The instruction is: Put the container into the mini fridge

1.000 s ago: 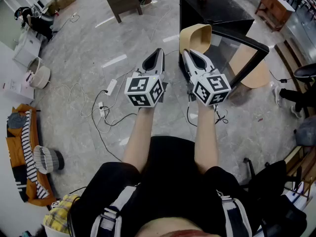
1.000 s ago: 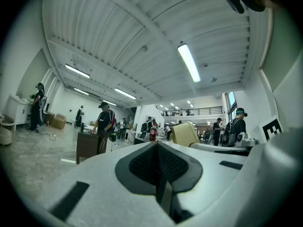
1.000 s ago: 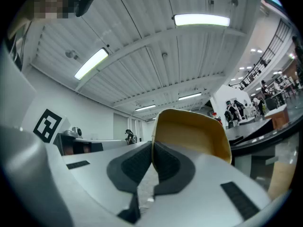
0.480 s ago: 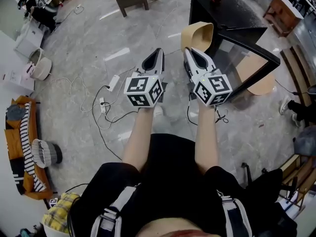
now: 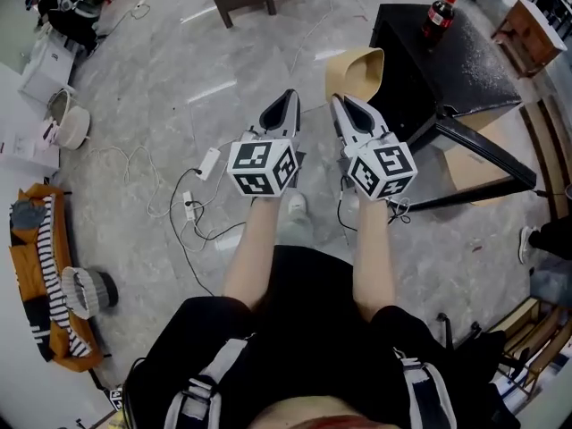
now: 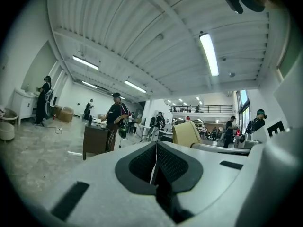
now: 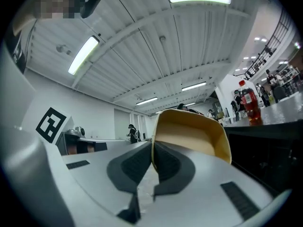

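Since a second ago the mini fridge [image 5: 465, 61] has shifted toward my right in the head view, and its open door [image 5: 487, 150] now shows almost edge-on. My right tool [image 5: 338, 99] is clamped shut on the wall of the tan container [image 5: 359, 68], which hangs just left of the fridge's near corner (touching nothing else). My left tool [image 5: 290, 93], further left of the fridge, is closed on nothing. I judge this to be the carrying step. Next I need to come round to the fridge's opening and pass the container in past the door.

White left gripper [image 5: 290, 97] and right gripper [image 5: 337, 101] (black pads [image 6: 142, 164]) carry marker cubes [image 5: 262, 166]; clothing [image 5: 304, 329] black, straps [image 5: 201, 391] grey-white.
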{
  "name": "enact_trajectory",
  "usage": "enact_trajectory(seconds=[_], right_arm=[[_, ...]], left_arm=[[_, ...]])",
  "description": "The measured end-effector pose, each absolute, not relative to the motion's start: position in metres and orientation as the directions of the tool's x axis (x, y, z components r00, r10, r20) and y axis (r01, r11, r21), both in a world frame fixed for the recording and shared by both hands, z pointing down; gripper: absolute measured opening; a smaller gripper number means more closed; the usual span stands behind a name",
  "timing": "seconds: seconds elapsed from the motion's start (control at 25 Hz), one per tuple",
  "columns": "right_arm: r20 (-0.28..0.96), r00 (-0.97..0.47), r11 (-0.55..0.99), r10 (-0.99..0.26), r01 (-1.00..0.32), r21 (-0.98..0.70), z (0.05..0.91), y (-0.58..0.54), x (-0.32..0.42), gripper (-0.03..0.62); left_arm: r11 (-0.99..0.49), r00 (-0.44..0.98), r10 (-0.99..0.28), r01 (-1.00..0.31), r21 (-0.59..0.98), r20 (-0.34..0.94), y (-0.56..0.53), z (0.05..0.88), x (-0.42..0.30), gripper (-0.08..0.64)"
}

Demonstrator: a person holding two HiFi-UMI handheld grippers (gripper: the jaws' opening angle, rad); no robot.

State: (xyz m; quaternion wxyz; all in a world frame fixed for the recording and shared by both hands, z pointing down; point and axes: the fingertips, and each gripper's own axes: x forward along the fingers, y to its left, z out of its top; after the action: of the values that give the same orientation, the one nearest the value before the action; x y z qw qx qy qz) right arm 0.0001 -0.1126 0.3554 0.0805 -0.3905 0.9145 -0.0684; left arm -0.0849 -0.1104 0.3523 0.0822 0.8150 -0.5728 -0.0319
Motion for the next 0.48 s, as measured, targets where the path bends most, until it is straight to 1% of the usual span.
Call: enact_trajectory(seconds=[0.16,0.32,0.48], right_arm=[[-0.075,-0.660,0.660,-0.747,-0.723,-0.205,0.356,-0.196,-0.032,0.015],[-0.068,-0.648,0.648,-0.758,-0.737,-0.191,0.354,-0.255,-0.060,0.015],[-0.030,-0.648,0.644,-0.761,-0.748,-0.163,0.360,-0.291,-0.069,0.015]], left_arm=[[-0.340,0.355,-0.933,-0.925,0.171,0.065,-0.192,0.352,-0.120,0.011],[-0.353,0.367,-0.928,-0.920,0.171,0.061,-0.254,0.350,-0.148,0.010],[-0.372,0.389,-0.919,-0.908,0.195,0.058,-0.295,0.355,-0.149,0.011]])
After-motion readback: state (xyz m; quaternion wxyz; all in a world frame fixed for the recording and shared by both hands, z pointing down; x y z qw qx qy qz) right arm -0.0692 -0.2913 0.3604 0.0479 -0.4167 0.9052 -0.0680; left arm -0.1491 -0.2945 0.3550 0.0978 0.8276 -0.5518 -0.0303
